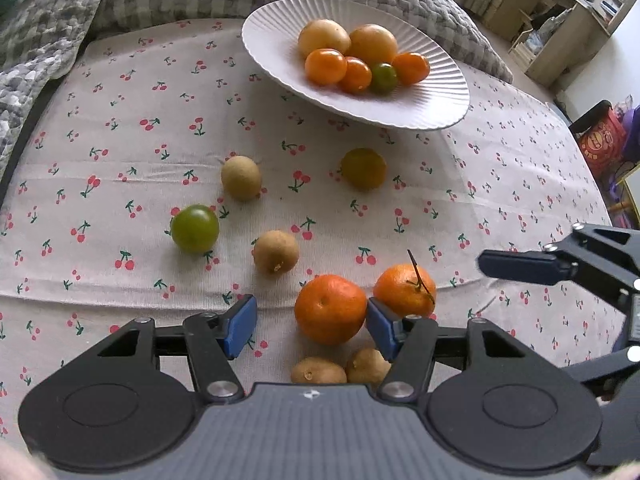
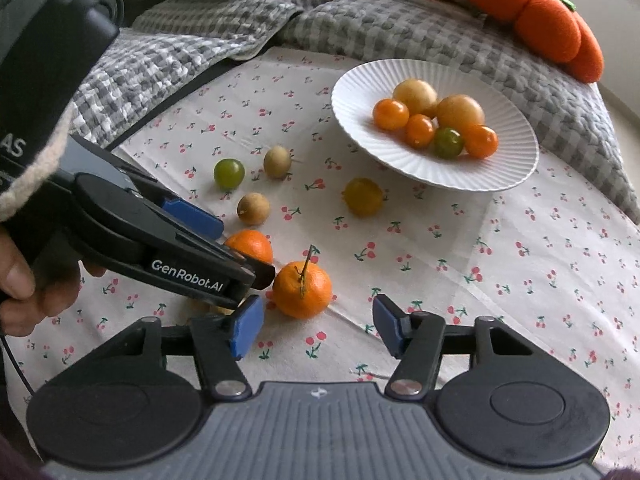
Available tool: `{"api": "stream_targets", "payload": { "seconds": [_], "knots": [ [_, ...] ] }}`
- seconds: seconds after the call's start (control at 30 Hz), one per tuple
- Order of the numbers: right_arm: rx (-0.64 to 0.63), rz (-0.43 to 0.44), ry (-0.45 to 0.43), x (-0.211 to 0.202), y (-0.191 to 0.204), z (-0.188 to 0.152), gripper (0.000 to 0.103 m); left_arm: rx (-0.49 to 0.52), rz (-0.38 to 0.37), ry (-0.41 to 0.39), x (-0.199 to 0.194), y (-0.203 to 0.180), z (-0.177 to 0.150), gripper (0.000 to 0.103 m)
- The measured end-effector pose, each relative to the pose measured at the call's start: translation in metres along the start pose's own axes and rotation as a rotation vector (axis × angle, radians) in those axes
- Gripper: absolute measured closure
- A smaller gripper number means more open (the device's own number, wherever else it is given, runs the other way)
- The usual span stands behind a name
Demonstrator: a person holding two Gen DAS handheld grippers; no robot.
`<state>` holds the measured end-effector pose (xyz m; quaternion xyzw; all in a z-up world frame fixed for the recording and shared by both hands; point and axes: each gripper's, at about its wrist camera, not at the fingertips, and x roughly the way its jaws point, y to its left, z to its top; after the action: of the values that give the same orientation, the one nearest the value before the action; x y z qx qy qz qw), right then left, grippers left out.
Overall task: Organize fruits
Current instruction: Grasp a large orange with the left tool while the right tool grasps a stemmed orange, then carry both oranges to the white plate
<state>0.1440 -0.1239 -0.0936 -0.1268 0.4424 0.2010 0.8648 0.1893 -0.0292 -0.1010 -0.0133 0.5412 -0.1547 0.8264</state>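
1. Nearest, the left gripper (image 1: 311,326) stands with its jaws partly apart and holds nothing; an orange mandarin (image 1: 330,309) lies between them on the cherry-print cloth (image 1: 120,152), close against the right-hand pad, with a wide gap to the left-hand pad.
2. Just behind those jaws, toward the camera, lie two small brown fruits (image 1: 318,371).
3. The right gripper (image 2: 318,326) is likewise partly open and empty; a stemmed mandarin (image 2: 302,289) sits just beyond its fingertips, nearer the left-hand pad.
4. Beyond the left jaws lie a brown fruit (image 1: 276,257), a green one (image 1: 195,228), another brown one (image 1: 241,177) and a yellow-green one (image 1: 363,169), all loose and apart on the cloth.
5. Farthest ahead of both sets of jaws, a white ribbed plate (image 1: 272,44) holds two pale yellow fruits, four small orange ones and a green one.
6. Behind the plate lies a grey checked blanket (image 2: 360,24).
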Motion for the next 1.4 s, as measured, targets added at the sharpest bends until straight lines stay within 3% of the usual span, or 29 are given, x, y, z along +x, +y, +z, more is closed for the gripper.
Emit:
{"api": "stream_targets", "payload": {
  "seconds": [0.2, 0.5, 1.4],
  "knots": [
    [-0.016, 0.019, 0.024, 0.016, 0.005, 0.000, 0.056, 0.000, -0.021, -0.003, 0.000, 0.000, 0.001, 0.077],
    [-0.014, 0.024, 0.034, 0.026, 0.006, 0.003, 0.068, 0.000, -0.021, -0.009, 0.000, 0.000, 0.001, 0.079],
    [0.089, 0.017, 0.013, 0.004, -0.014, 0.009, 0.071, 0.000, -0.055, -0.051, -0.025, -0.002, 0.004, 0.079]
  ]
}}
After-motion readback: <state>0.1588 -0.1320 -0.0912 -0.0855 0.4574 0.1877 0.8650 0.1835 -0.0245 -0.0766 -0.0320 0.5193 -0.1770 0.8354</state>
